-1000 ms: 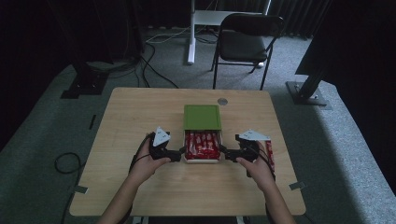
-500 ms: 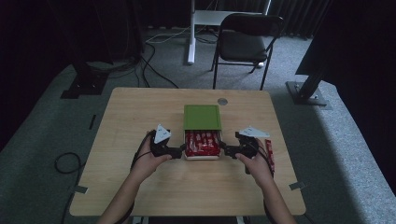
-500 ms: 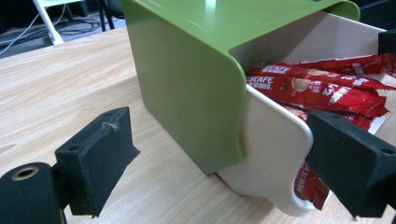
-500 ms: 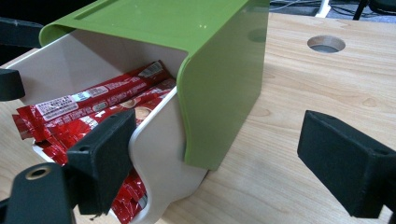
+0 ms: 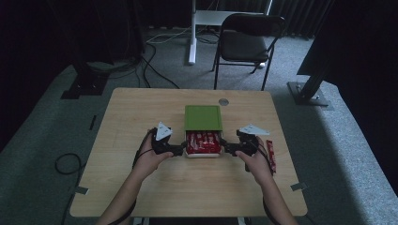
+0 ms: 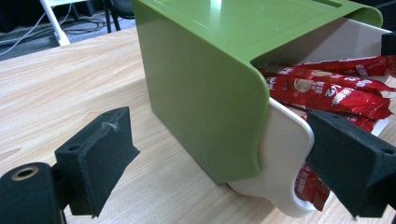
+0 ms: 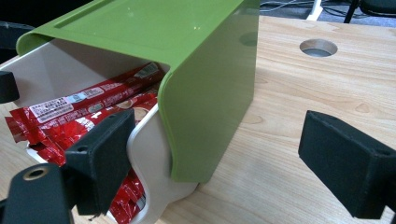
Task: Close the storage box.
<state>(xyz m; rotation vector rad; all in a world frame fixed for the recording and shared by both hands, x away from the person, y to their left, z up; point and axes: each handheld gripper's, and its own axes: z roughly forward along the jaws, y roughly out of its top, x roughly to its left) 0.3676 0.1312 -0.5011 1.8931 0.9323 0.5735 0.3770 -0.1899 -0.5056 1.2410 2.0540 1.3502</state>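
Grey carpet surrounds the wooden worktop (image 5: 141,187), where a white box (image 5: 202,153) full of red sachets (image 5: 202,142) sits mid-table, its green lid (image 5: 202,117) slid back. Left hand-held gripper (image 5: 182,149) and right hand-held gripper (image 5: 225,148) flank the box's near corners, both with jaws spread wide. One loose sachet (image 5: 271,155) lies near the worktop's right edge.

**Dim room, grey carpet, wooden table**

A light wooden table (image 5: 141,187) with a round cable hole (image 5: 224,101) stands on grey carpet (image 5: 42,140). Beyond it sit a dark folding chair (image 5: 248,42) and a white desk leg (image 5: 192,33). Black cables (image 5: 155,51) trail across the floor before dark curtains (image 5: 300,14)
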